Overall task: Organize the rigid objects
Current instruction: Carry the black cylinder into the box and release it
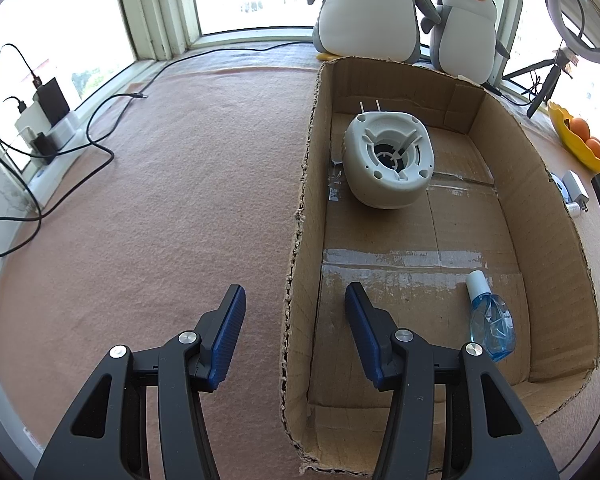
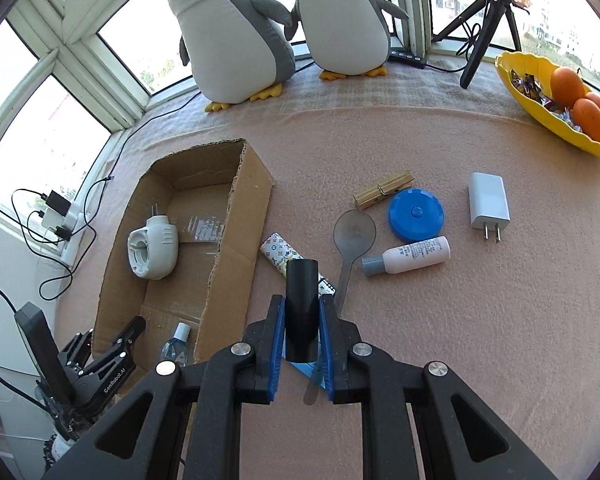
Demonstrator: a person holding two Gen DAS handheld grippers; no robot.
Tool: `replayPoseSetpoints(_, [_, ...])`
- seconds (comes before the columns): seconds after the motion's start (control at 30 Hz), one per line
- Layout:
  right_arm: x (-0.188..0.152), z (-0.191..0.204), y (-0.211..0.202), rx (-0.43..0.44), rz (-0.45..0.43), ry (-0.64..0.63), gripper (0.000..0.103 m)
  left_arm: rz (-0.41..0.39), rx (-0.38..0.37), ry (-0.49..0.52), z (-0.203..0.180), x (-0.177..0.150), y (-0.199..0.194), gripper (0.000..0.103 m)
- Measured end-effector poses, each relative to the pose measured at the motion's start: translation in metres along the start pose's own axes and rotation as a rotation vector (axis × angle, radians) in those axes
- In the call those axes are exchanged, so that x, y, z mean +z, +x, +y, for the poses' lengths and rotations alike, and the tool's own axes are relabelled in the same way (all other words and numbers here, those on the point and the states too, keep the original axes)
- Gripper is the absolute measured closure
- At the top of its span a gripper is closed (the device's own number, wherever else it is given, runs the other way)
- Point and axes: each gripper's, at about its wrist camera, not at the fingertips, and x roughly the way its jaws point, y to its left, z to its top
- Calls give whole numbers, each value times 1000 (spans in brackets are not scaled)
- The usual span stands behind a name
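Observation:
An open cardboard box (image 1: 556, 216) (image 2: 240, 236) lies on the pink cloth. Inside it sit a white plug-in device (image 1: 388, 160) (image 2: 152, 248) and a small blue bottle (image 1: 492, 320) (image 2: 176, 344). My left gripper (image 1: 296, 300) is open and empty, straddling the box's left wall. My right gripper (image 2: 300, 308) is shut on a black cylinder (image 2: 300, 312), held above the cloth just right of the box. On the cloth lie a patterned tube (image 2: 284, 254), a metal spoon (image 2: 352, 240), a blue round case (image 2: 416, 214), a white bottle (image 2: 408, 256), a wooden clothespin (image 2: 384, 190) and a white charger (image 2: 488, 204).
Two plush penguins (image 2: 236, 28) stand by the window. A yellow fruit bowl (image 2: 556, 96) with oranges sits at far right, near a black tripod (image 2: 484, 28). Cables and a power strip (image 1: 48, 128) lie at the left edge.

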Motion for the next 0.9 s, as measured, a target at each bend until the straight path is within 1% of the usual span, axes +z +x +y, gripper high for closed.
replayPoseSetpoints(0.13, [5, 27, 0, 28, -15, -46, 88, 0, 0, 0, 0, 0, 0, 51])
replayPoseSetpoints(0.4, [10, 63, 18, 59, -5, -104, 88, 0, 0, 0, 0, -1, 0, 51])
replayPoseSetpoints(0.63, [10, 80, 33, 69, 16, -127, 88, -1, 0, 0, 0, -1, 0, 51])
replayPoseSetpoints(0.9, [9, 86, 42, 77, 31, -135, 88, -1, 0, 0, 1, -1, 0, 51])
